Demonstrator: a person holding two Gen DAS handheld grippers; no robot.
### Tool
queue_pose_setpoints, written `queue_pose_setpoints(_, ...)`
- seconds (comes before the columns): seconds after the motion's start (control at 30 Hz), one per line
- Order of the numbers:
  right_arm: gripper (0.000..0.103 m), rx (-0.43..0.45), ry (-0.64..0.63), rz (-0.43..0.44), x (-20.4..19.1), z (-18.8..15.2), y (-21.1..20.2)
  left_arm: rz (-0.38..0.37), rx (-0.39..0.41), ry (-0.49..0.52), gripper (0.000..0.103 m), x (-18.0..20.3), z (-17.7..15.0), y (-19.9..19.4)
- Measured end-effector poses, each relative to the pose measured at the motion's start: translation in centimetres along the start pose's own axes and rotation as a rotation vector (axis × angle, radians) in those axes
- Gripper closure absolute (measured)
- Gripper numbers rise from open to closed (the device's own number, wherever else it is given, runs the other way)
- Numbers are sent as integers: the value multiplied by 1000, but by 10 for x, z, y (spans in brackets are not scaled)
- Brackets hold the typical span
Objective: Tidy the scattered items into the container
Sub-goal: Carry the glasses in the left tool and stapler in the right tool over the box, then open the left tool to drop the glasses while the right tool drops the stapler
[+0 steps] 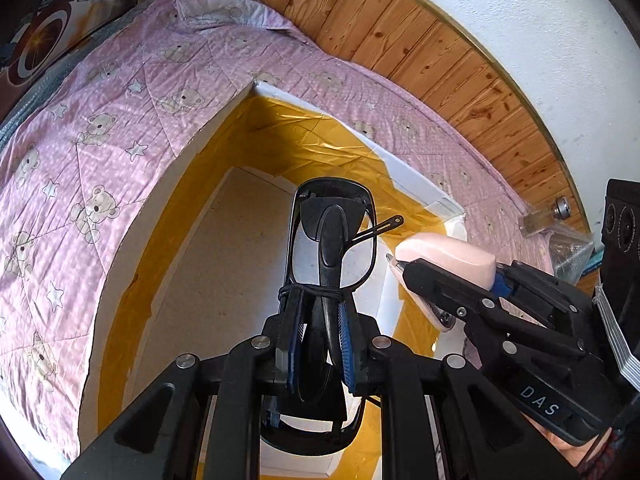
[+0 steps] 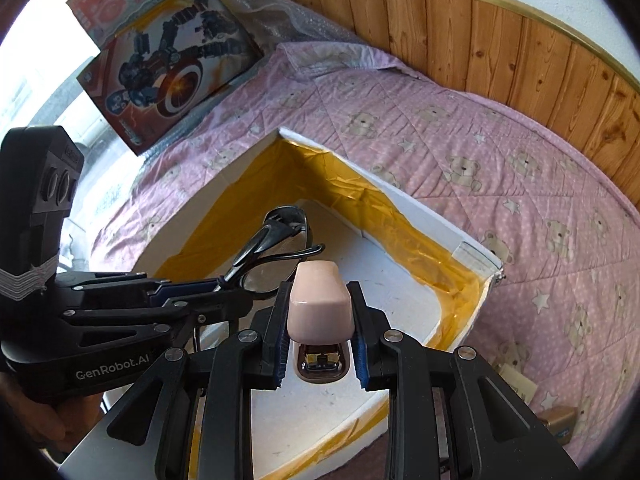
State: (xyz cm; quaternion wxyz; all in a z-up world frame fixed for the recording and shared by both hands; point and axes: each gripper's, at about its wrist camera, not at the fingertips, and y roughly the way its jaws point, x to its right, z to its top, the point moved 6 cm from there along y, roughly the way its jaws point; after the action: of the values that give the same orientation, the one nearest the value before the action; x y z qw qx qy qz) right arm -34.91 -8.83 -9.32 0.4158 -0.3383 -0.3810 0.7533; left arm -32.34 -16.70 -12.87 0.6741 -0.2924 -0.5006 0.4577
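A white box (image 1: pixel 132 216) (image 2: pixel 420 208) lined with yellow tape lies open on the pink bear-print quilt. Folded black glasses (image 1: pixel 332 236) (image 2: pixel 276 248) hang above the box's white floor, with my left gripper (image 1: pixel 320 312) (image 2: pixel 192 292) shut on them. To their right my right gripper (image 2: pixel 320 320) (image 1: pixel 448 276) is shut on a pale pink stapler (image 2: pixel 318 300) (image 1: pixel 444 254), also held over the box, nose forward. The two grippers are side by side and close together.
The pink quilt (image 2: pixel 500 184) surrounds the box. A toy box (image 2: pixel 172 68) with a shield picture leans at the far left. Wooden wall panelling (image 1: pixel 432 48) runs behind the bed. A small glass bottle (image 1: pixel 548 218) stands at the right edge; a tan object (image 2: pixel 560 424) lies near right.
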Motion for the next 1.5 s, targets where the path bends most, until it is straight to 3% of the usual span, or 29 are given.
queue_pose_setpoints(0.43,76,-219,-88,-63,22,10,67,116,-80,-122,85,-27,17,63)
queue_pose_setpoints(0.63,74,-232,-98,-71,27,9,77,155,-96,-168,84,-40,20,83)
queue_pose_setpoints(0.7,74,-229,-96,-75,28,9,77,166,-100,-179,77,-44,20,86)
queue_pose_setpoints(0.83,74,-216,-79,-57,28,9,69,178,-96,-199,68,-52,19,81)
queue_pose_setpoints(1.0,74,-178,-46,-26,26,6,47,179,-68,-178,68,-49,18,61)
queue_pose_setpoints(1.5,73,-134,-18,2,2,-32,-12,193,-17,-22,68,4,-21,4)
